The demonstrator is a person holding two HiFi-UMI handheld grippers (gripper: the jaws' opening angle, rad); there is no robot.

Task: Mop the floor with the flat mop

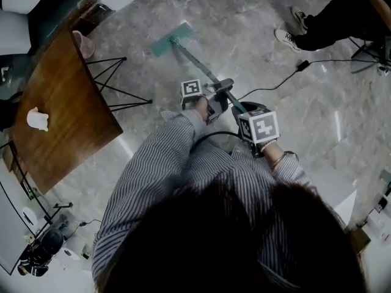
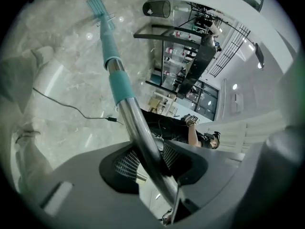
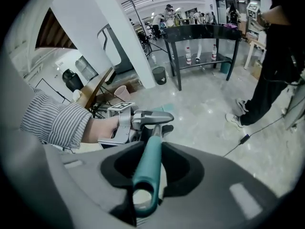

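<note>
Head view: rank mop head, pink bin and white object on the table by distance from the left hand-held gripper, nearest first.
1. mop head: on the floor ahead, at the end of the mop pole that the left hand-held gripper grips.
2. pink bin: farther left, by the wooden table corner.
3. white object: farthest left, on the table.

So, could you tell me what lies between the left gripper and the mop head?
Only the mop's own pole, from the left gripper to the mop head, over bare floor; the head view shows it.
</note>
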